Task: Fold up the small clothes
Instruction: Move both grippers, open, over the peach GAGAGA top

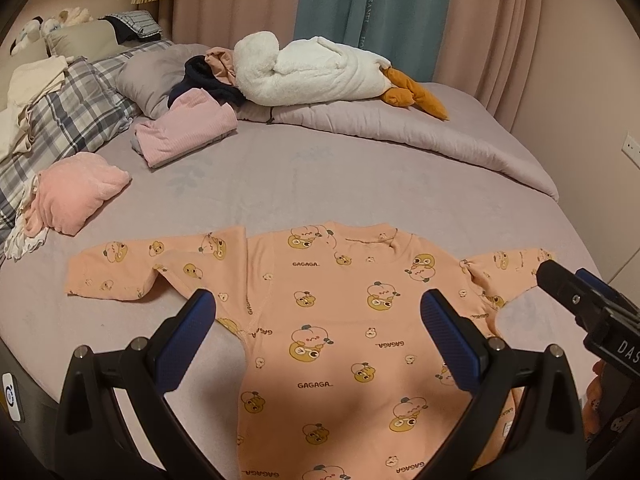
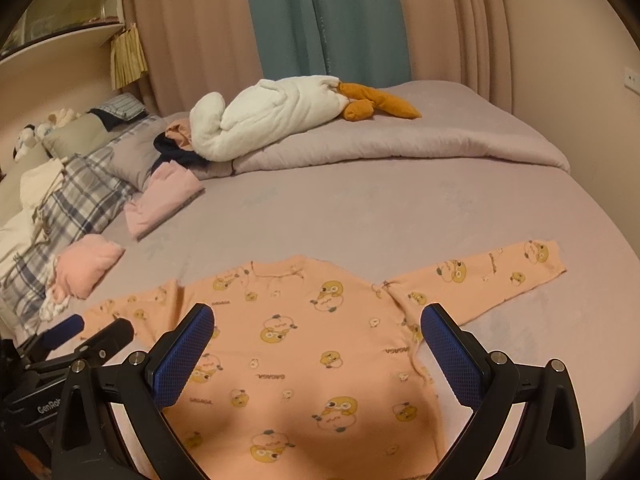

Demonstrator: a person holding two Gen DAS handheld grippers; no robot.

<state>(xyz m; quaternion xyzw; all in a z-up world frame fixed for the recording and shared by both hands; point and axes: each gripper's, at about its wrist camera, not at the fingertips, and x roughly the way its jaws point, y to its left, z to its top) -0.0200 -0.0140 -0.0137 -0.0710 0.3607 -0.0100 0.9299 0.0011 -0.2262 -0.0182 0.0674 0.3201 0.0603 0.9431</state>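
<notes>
Left gripper point(image 1: 318, 334): jaws spread, empty, above the top.
Right gripper point(image 2: 317, 346): spread wide too, holding nothing.
Orange top point(image 1: 340, 320): flat on the bed point(image 1: 320, 184), sleeves out.
Risk: pinching the bedsheet along with a sleeve would drag and bunch the fold.
Nearby: folded pink clothes point(image 1: 184, 128), well apart.

Both cameras sit low and close over the near edge of the bed point(image 1: 360, 168) — each looks forward between its own blue fingers point(image 1: 188, 344) toward the curtains point(image 1: 372, 8). The left view stands further left, the right further right. They share the shirt point(image 1: 340, 320), plush goose point(image 2: 272, 116) and pillows point(image 2: 84, 192).
</notes>
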